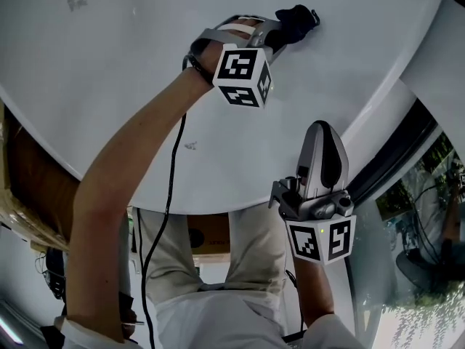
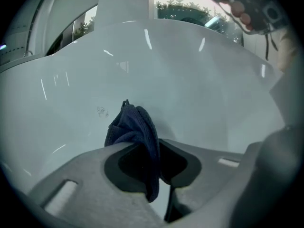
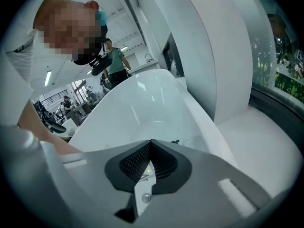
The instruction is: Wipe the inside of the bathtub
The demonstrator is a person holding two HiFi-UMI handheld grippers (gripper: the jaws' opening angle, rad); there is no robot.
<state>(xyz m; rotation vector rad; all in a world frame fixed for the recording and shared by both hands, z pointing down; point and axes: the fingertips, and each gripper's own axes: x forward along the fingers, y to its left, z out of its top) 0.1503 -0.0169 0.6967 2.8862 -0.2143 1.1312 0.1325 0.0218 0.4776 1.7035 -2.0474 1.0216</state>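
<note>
Left gripper (image 1: 280, 31) is reaching deep into the bathtub (image 1: 109, 86), well in from the rim nearest the person. Its jaws are clamping down on a dark blue cloth (image 1: 296, 19), with only the fabric's thickness between them. From the left gripper view (image 2: 147, 148), the cloth (image 2: 135, 127) is standing upright in the pinch, its long axis running from the jaws toward the bathtub wall (image 2: 199, 89). A bunched head is poking out past the tips toward the wall, and a narrow tail is hanging down behind them. The bunched end is looking pressed to the white surface, though actual contact is hard to confirm. A faint grey smudge (image 2: 101, 111) is showing on the wall just left of the cloth. Right gripper (image 1: 322, 133) is hanging over the bathtub rim nearest the person, well apart from the cloth and pointing into the bathtub. Its own view (image 3: 151, 144) is showing the ribbed pads closed against each other with nothing between them, and the bathtub (image 3: 142, 103) is stretching away ahead.
</note>
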